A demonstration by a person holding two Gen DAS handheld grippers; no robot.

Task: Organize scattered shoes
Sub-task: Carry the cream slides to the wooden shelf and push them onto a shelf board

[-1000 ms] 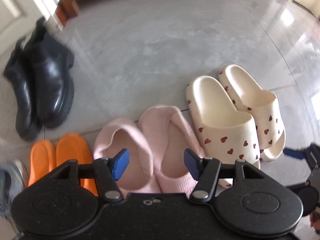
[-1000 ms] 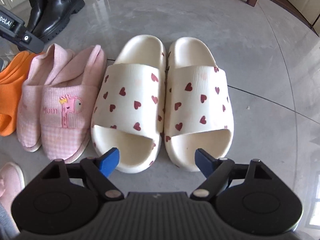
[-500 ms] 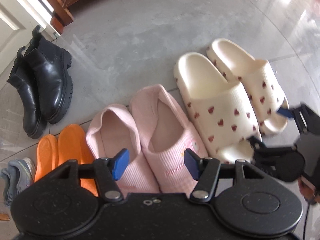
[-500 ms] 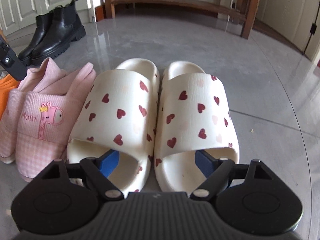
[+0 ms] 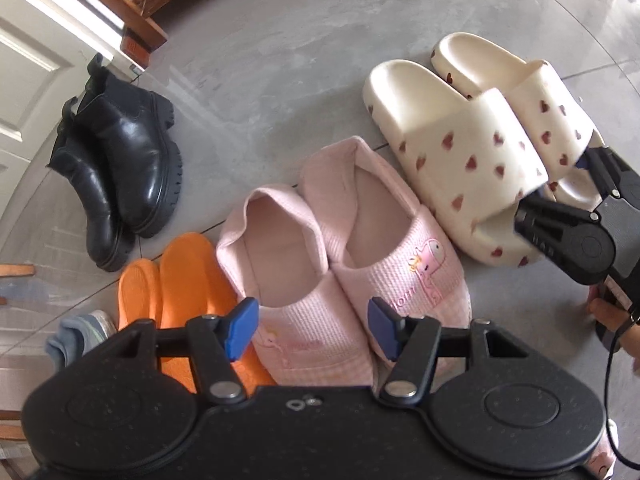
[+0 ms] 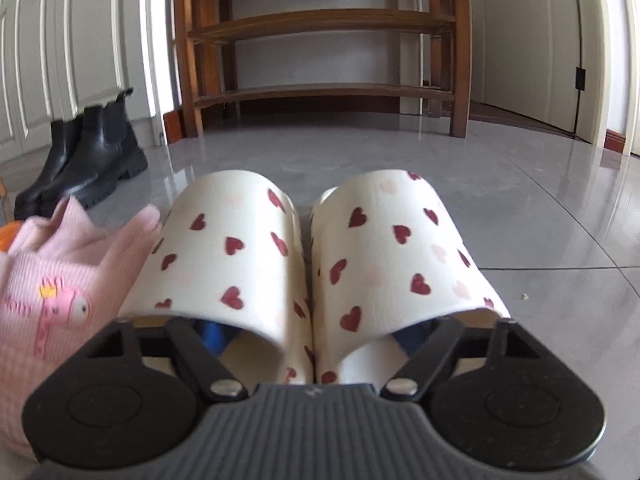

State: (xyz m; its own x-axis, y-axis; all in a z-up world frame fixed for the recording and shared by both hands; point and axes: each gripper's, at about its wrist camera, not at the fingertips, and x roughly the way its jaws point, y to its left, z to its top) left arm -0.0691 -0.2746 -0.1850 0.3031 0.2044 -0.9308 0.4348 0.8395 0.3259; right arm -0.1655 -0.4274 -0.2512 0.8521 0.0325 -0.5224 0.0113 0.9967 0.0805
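A pair of cream slides with red hearts (image 6: 304, 256) lies side by side on the grey floor; it also shows in the left wrist view (image 5: 476, 144). My right gripper (image 6: 314, 334) is open, one blue fingertip inside each slide's toe opening, low to the floor; it also shows in the left wrist view (image 5: 560, 196). A pair of pink giraffe slippers (image 5: 340, 248) lies left of the slides. My left gripper (image 5: 310, 326) is open and empty, above the pink slippers' toes.
Orange slippers (image 5: 176, 276) and a grey sneaker (image 5: 76, 336) lie left of the pink pair. Black boots (image 5: 120, 160) stand by the white cabinet doors (image 6: 68, 40). A wooden shoe rack (image 6: 320, 40) stands ahead across open floor.
My right gripper dropped low and pushed forward, so its fingertips went into the heart slides' toe openings. My left gripper rose and drew back over the pink slippers.
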